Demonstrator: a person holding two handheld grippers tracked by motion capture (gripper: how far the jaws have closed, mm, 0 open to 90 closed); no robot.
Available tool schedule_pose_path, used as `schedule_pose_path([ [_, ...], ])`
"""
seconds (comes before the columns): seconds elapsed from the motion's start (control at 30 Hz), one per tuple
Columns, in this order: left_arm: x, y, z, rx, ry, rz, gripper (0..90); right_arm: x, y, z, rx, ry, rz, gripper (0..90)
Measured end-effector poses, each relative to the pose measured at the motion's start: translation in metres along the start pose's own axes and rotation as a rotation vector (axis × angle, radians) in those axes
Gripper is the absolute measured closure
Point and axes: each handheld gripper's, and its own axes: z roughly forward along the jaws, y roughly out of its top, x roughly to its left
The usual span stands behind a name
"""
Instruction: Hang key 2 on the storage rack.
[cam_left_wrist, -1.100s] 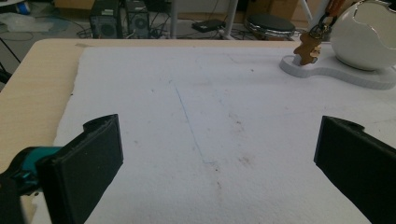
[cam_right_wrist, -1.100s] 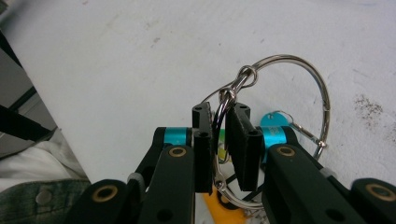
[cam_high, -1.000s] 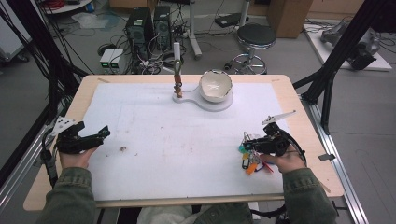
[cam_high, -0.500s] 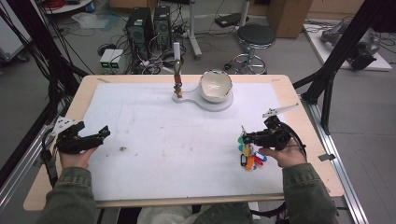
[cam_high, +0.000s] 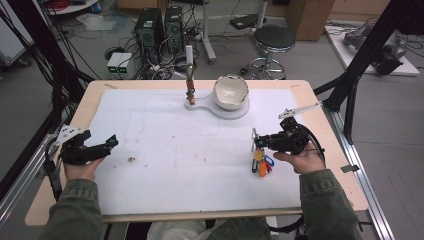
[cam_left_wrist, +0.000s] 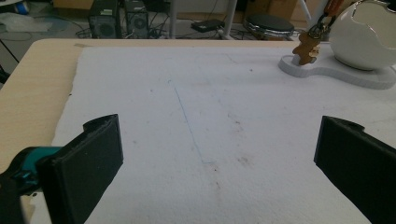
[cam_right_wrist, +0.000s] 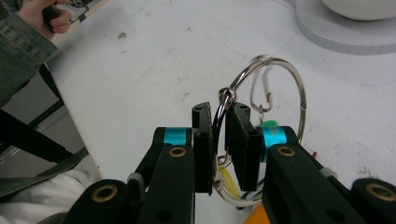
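Right gripper (cam_right_wrist: 218, 140) clamped on a metal key ring (cam_right_wrist: 275, 98), held above the white mat (cam_high: 165, 150).
Coloured tags (cam_high: 262, 164) dangle beneath the ring at the mat's right side; the left gripper (cam_left_wrist: 219, 158) rests wide open, holding nothing, at the left edge.

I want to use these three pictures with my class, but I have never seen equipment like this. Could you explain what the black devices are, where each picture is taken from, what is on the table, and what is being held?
A person at a table holds a hand-operated grasping tool in each hand; there is no robot arm. The high view looks down from above the table. The other two pictures come from cameras riding on each tool, looking along its black jaws.

On the white mat stand a white bowl on a flat white base, and a small post beside it with a brown figure-shaped tag hanging on it.

The left tool is open and holds nothing. The right tool is shut on a metal key ring, lifted off the mat, with coloured tags dangling below.
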Motion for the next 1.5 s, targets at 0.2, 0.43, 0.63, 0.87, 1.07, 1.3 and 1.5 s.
schedule_pose_path([
  [0.2,0.0,0.0,0.0,-0.001,-0.001,0.0,1.7,0.004,0.01,0.001,-0.016,0.011,-0.012,80.5],
  [0.43,-0.002,0.001,0.0,-0.003,-0.011,0.003,1.7,0.01,0.021,0.004,-0.026,0.028,-0.021,80.5],
  [0.63,-0.005,0.001,0.0,-0.007,-0.026,0.001,1.7,0.015,0.031,0.005,-0.032,0.044,-0.031,80.5],
  [0.87,-0.005,0.003,-0.002,-0.02,-0.032,-0.008,1.7,0.021,0.043,0.006,-0.049,0.064,-0.043,80.5],
  [1.07,-0.01,0.007,-0.002,-0.037,-0.051,-0.01,1.7,0.025,0.051,0.008,-0.063,0.078,-0.052,80.5],
  [1.3,-0.021,0.014,0.0,-0.044,-0.091,0.016,1.7,0.032,0.061,0.014,-0.065,0.099,-0.064,80.5],
  [1.5,-0.029,0.018,0.003,-0.045,-0.117,0.023,1.7,0.04,0.071,0.02,-0.067,0.12,-0.081,80.5],
])
